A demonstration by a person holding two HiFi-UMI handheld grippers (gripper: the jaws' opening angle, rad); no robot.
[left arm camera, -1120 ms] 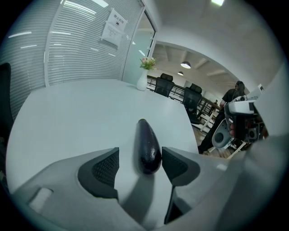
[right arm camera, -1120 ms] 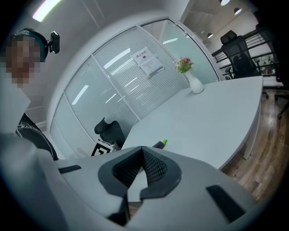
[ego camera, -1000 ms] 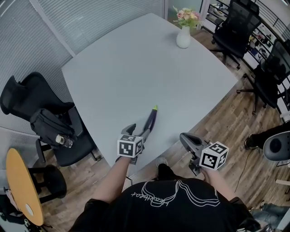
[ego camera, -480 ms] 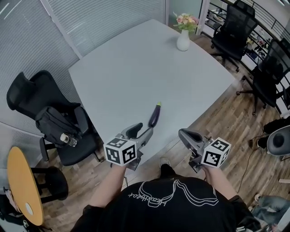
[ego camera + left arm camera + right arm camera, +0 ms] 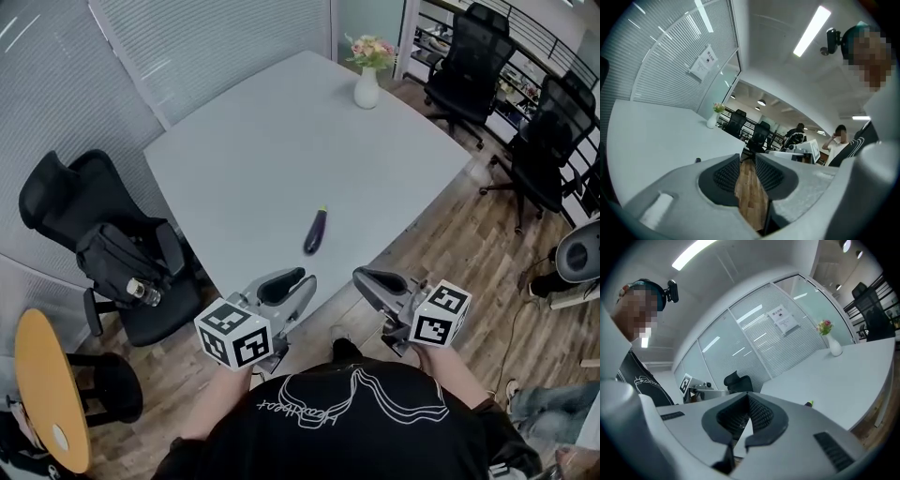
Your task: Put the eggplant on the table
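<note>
Our left gripper (image 5: 298, 281) hangs just off the table (image 5: 244, 141), jaws closing on nothing; only its own view shows floor through the gap. The eggplant (image 5: 317, 231) lies on the table. Our right gripper (image 5: 362, 277) has its jaws together, empty.

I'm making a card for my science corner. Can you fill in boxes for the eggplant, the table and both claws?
eggplant: lying flat on the table, near its front edge, touched by nothing
table: pale grey, vase of flowers at the far corner
left claw: in the air short of the table, jaws closing, nothing between them
right claw: in the air beside it, jaws together, empty
task: looks done
</note>
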